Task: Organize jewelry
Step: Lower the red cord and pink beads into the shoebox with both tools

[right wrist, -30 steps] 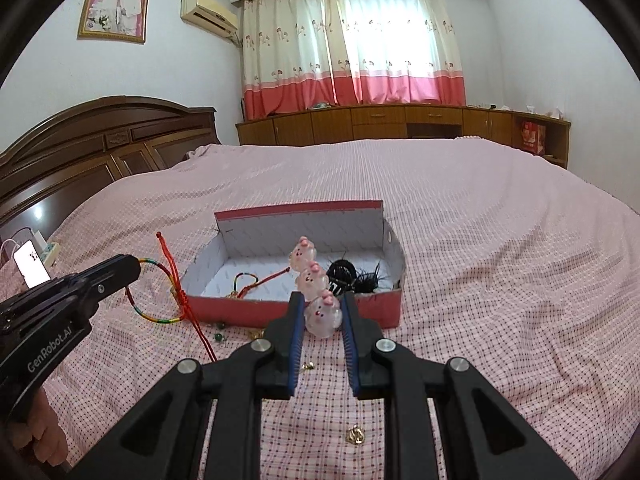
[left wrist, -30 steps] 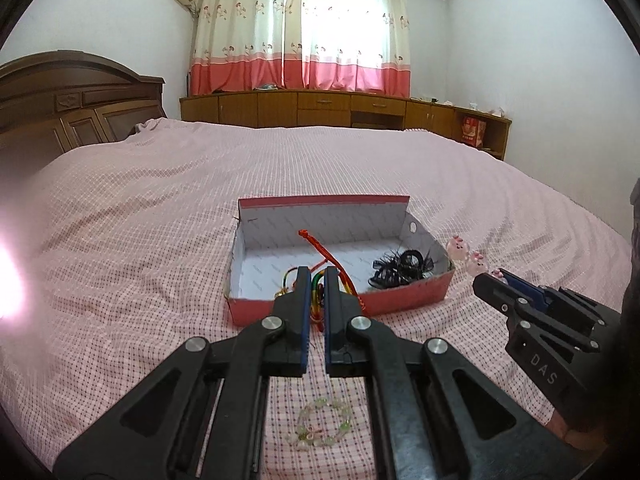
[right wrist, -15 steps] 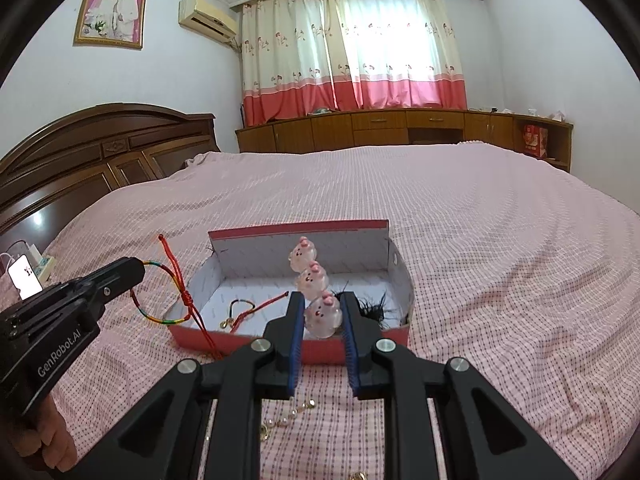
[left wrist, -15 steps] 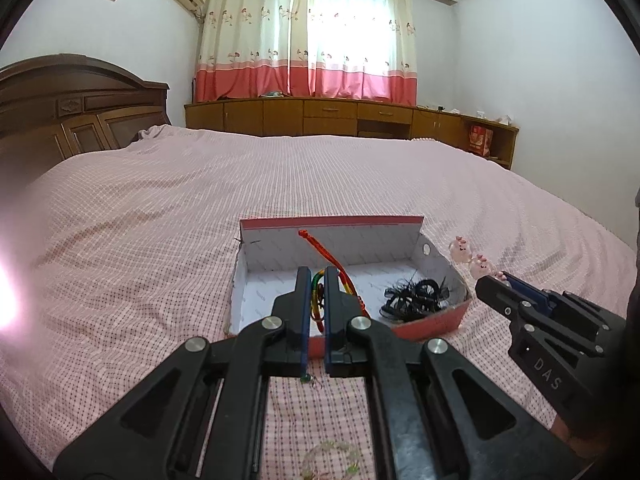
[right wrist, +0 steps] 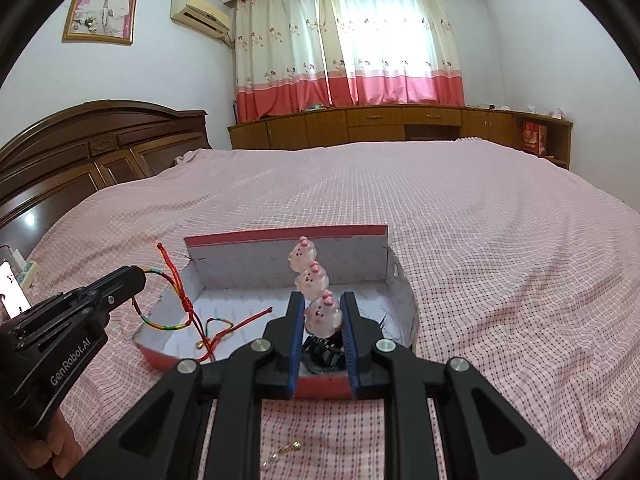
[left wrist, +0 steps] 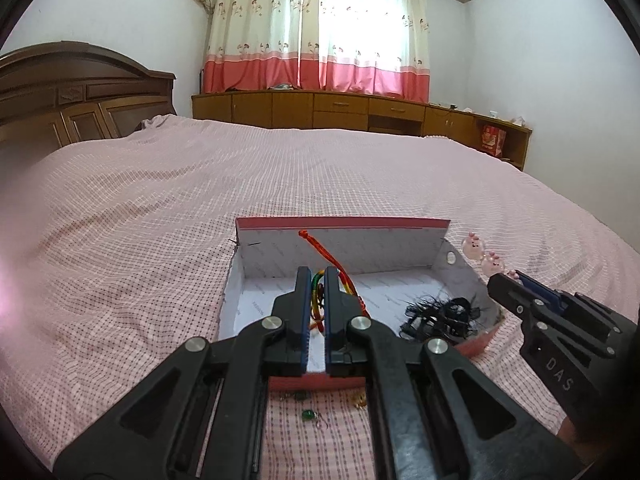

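Near edge: loose bits on the bedspread (left wrist: 160,208), a green bead (left wrist: 307,414) and a small gold piece (right wrist: 294,446), just short of the box (left wrist: 340,224). Left gripper (left wrist: 317,280) jaws were fully closed, pinching a multicolour cord bracelet (right wrist: 164,326) with a red tail; it hung over the box's left side. Right gripper (right wrist: 322,312) jaws were nearly closed, clamped on the lowest of a string of pink pig beads (right wrist: 308,278), which stood up above the box. Box was red outside, white inside, open top, sitting on the bed. Inside: a black hair tie tangle (left wrist: 444,316) at right, a red cord (right wrist: 236,326) with a gold bit at left. Writing: "GenRobot.AI" on the left gripper's body, "DAS" on the right's. Far: headboard (right wrist: 100,140), cabinets (left wrist: 340,110), curtains (right wrist: 348,44), framed photo (right wrist: 102,8), air conditioner (right wrist: 200,14).
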Action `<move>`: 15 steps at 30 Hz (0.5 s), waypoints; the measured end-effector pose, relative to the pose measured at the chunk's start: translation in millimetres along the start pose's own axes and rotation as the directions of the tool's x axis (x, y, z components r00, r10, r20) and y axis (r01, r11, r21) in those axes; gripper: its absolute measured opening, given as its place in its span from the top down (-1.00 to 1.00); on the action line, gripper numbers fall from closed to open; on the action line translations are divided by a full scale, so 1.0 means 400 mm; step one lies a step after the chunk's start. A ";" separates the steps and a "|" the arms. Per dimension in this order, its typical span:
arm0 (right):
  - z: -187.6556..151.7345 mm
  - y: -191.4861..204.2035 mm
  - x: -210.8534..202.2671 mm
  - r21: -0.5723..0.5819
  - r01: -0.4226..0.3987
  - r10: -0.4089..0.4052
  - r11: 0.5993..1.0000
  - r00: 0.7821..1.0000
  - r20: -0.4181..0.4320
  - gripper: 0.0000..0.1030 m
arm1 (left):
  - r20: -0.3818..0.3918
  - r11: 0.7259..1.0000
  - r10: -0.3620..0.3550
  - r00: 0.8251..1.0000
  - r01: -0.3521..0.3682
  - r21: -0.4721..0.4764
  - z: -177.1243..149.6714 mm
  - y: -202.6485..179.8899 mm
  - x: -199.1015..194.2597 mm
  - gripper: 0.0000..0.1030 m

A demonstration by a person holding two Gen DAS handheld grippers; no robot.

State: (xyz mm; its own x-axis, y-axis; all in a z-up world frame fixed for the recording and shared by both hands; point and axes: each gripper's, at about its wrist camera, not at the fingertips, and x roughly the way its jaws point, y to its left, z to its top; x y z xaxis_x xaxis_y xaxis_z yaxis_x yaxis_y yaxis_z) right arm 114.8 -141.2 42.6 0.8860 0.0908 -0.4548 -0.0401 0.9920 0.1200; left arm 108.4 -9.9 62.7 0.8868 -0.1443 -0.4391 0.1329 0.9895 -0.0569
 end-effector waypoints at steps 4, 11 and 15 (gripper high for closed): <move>0.001 -0.010 0.036 0.002 0.012 -0.012 1.000 1.000 -0.009 0.61 | 0.000 1.000 0.009 1.000 -0.009 -0.001 0.000 0.003 0.039 1.00; -0.005 -0.025 0.105 0.005 0.028 -0.027 1.000 0.999 -0.044 0.61 | -0.021 1.000 0.023 1.000 -0.023 -0.011 -0.014 0.012 0.102 1.00; -0.012 -0.032 0.138 0.009 0.034 -0.034 0.999 0.997 -0.070 0.61 | -0.048 1.000 0.023 0.999 -0.024 -0.019 -0.026 0.019 0.133 1.00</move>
State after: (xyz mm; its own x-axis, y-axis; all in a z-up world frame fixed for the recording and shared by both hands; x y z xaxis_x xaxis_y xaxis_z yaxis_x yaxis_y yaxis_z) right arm 162.0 -148.3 11.6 0.8521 0.0635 -0.5196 -0.0056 0.9937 0.1122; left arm 152.0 -10.2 29.4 0.8673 -0.1213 -0.4827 0.1033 0.9926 -0.0639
